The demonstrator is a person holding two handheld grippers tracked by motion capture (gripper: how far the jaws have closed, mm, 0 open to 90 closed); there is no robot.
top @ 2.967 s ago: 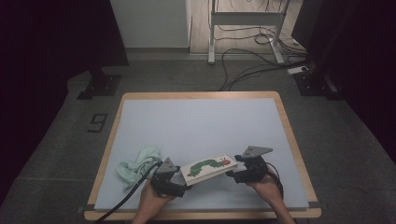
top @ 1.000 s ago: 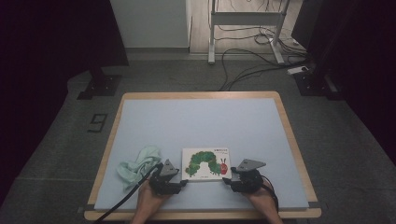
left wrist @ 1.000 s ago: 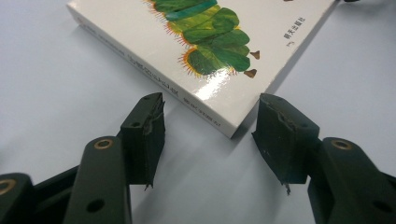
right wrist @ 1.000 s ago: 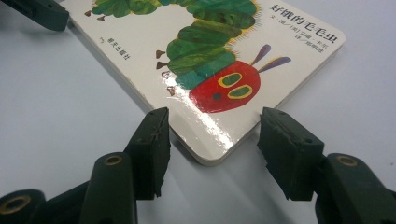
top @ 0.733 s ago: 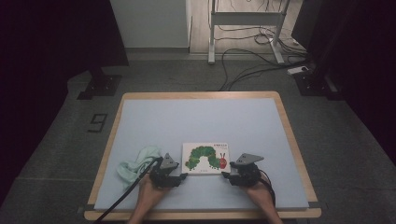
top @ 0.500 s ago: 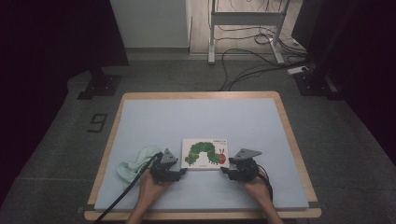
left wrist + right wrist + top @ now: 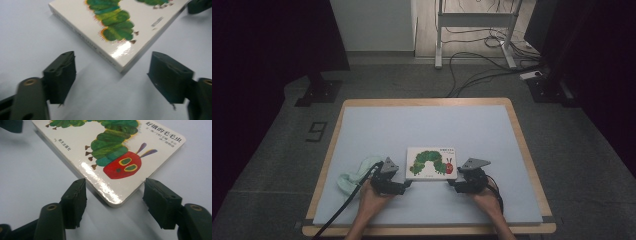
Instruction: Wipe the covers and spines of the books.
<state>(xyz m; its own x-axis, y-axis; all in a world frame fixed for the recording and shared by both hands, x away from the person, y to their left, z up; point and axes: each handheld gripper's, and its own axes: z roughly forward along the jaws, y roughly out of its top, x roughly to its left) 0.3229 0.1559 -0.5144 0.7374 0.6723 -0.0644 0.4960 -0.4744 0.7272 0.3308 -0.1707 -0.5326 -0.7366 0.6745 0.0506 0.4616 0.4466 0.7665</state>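
Lay flat on the blue-grey mat (image 7: 492, 135), cover up: a board book (image 7: 431, 162) with a green caterpillar and a red face, set between the two grippers and free of both. Judged stiff and thick-paged, light enough for one jaw pair, unlikely to bend or crush. Glossy cover, though, with glare at the near corners, so probably slippery under hard pads. Best taken across the thickness at an edge or corner, one pad slid beneath and one on top; flat on the mat, offered little gap for the lower pad, so perhaps first tipped or nudged at a corner.

Left gripper (image 7: 113, 75): jaws spread wide, having just been opening, nothing pressed between them. Book corner (image 7: 122, 66) sat just ahead of the gap, nearer the right-hand pad, touching neither.

Right gripper (image 7: 115, 200): likewise parted and just opened further, empty. Rounded book corner (image 7: 115, 201) pointed into the gap, about midway between the pads, clear of both.

Held low and near level in the high view, left gripper (image 7: 404, 184) and right gripper (image 7: 453, 181) aimed inward at the book's two near corners, hands behind them, forearms running in from the near table edge. Pale green cloth (image 7: 354, 175) lay bunched outside the left gripper, behind its jaws.
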